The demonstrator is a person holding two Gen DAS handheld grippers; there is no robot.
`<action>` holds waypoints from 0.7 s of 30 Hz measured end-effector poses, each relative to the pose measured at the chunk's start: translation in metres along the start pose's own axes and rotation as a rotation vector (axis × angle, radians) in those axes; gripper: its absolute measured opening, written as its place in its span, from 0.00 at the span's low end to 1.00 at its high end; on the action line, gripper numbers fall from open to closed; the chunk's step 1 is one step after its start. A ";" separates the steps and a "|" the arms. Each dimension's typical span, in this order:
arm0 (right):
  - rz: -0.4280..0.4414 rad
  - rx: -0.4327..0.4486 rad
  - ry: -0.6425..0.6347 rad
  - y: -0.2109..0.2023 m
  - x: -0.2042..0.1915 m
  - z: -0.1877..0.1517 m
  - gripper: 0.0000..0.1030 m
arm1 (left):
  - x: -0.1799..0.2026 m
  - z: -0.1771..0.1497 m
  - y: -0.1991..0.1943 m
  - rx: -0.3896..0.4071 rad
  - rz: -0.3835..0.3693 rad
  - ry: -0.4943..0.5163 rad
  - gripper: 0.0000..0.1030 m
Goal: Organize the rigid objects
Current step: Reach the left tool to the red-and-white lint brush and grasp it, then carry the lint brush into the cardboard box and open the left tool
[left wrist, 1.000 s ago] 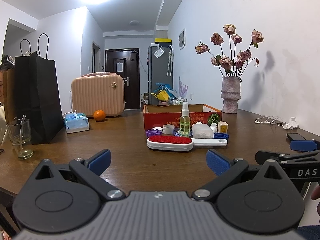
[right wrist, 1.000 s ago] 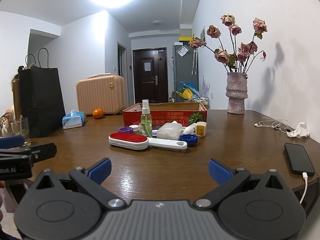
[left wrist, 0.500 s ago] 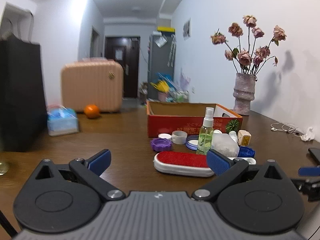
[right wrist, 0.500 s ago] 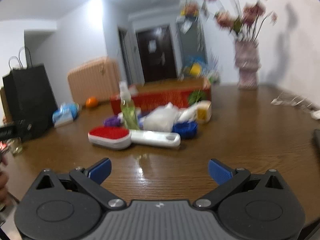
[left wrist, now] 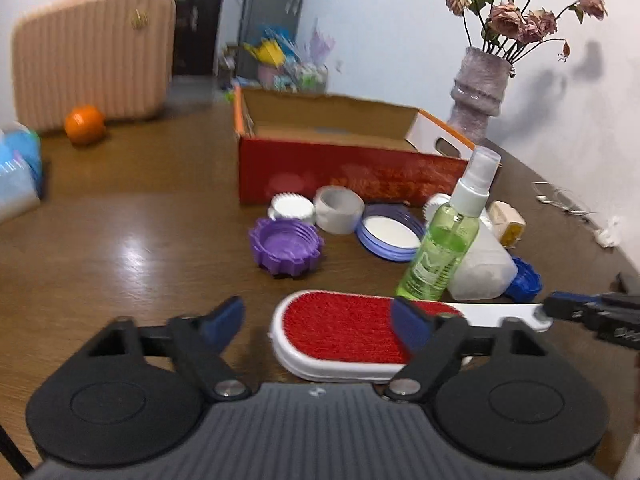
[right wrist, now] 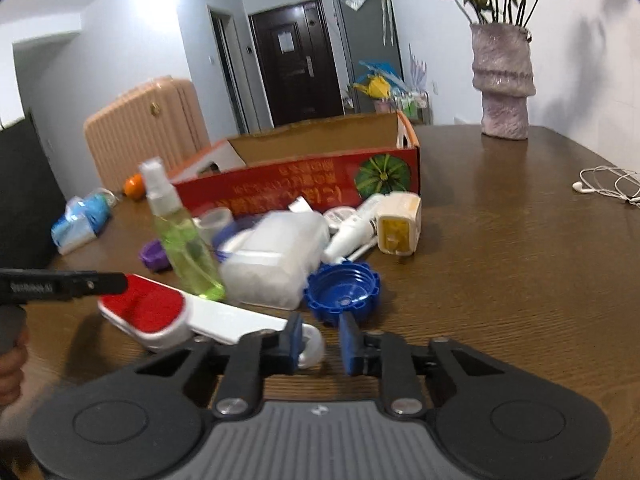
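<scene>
Left gripper low over the wooden worktop, jaws spread wide and empty, right fingertip overlapping the red pad of the lint brush. Right gripper at the far end of the same brush, jaws narrowed to a small gap, left fingertip against the rounded tip of the white handle; contact of the right finger not clear, so a firm pinch cannot be confirmed.

Just behind the brush: green spray bottle upright, touching a translucent white container lying beside it. Blue ribbed cap just beside that container, open side up. Purple ribbed cap further left, apart from the bottle.

Next row back: white scalloped lid, grey tape roll and a blue-rimmed lid, close together. Small cream-and-yellow block and a white tube lying near the box corner.

Behind these, red cardboard box, open on top, interior apparently bare as far as visible.

Beyond: orange and blue tissue pack to the left, pink suitcase behind them, vase of dried roses at the right, white earphones near the worktop edge.
</scene>
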State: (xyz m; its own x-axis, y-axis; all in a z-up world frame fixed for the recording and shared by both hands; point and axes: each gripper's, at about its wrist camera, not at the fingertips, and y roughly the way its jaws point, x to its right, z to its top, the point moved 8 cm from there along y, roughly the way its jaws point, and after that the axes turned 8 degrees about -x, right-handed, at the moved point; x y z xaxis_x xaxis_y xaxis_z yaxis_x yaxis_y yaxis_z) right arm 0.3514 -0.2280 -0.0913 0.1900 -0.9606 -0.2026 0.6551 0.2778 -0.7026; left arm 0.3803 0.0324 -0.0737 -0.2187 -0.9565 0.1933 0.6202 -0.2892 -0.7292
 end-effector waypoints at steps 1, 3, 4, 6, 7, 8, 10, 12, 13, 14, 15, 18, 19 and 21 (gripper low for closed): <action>0.002 -0.012 0.000 0.004 0.001 0.000 0.14 | 0.000 -0.002 0.004 -0.015 -0.033 -0.007 0.69; 0.009 -0.024 0.000 0.011 0.003 -0.001 0.14 | -0.002 -0.005 0.008 -0.020 -0.086 -0.043 0.67; 0.014 -0.025 -0.002 0.012 0.003 0.000 0.14 | -0.003 -0.008 0.007 -0.019 -0.096 -0.058 0.66; 0.017 -0.031 -0.010 0.012 0.005 0.001 0.14 | -0.001 -0.013 0.002 -0.024 -0.101 -0.075 0.64; 0.021 -0.037 -0.012 0.012 0.005 0.000 0.11 | 0.001 -0.016 -0.002 -0.029 -0.100 -0.090 0.63; 0.022 -0.045 -0.014 0.011 0.005 -0.001 0.11 | 0.003 -0.022 -0.007 -0.030 -0.094 -0.096 0.62; 0.023 -0.057 -0.022 0.008 0.005 -0.006 0.11 | 0.009 -0.030 -0.017 -0.025 -0.083 -0.095 0.62; 0.026 -0.052 -0.028 0.001 0.007 -0.013 0.11 | 0.016 -0.040 -0.023 -0.012 -0.097 -0.065 0.61; 0.027 -0.047 -0.025 -0.002 0.009 -0.016 0.11 | 0.018 -0.043 -0.026 -0.008 -0.108 -0.067 0.61; 0.036 -0.048 -0.012 -0.004 0.012 -0.018 0.11 | 0.019 -0.046 -0.028 -0.016 -0.119 -0.078 0.61; 0.045 -0.052 0.005 -0.006 0.015 -0.019 0.11 | 0.022 -0.049 -0.029 -0.024 -0.126 -0.081 0.62; 0.035 -0.050 0.011 -0.008 0.021 -0.020 0.20 | 0.025 -0.050 -0.028 -0.028 -0.124 -0.071 0.66; 0.040 -0.048 0.013 -0.008 0.023 -0.021 0.22 | 0.024 -0.049 -0.027 -0.029 -0.136 -0.073 0.64; 0.060 -0.051 0.039 -0.008 0.027 -0.021 0.20 | 0.022 -0.050 -0.026 -0.041 -0.162 -0.115 0.63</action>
State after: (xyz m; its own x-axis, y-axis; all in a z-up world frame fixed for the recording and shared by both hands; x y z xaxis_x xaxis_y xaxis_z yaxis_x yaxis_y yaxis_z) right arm 0.3361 -0.2559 -0.1053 0.1983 -0.9419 -0.2712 0.6052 0.3354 -0.7220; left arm 0.3222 0.0208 -0.0835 -0.2242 -0.8964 0.3823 0.5520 -0.4402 -0.7082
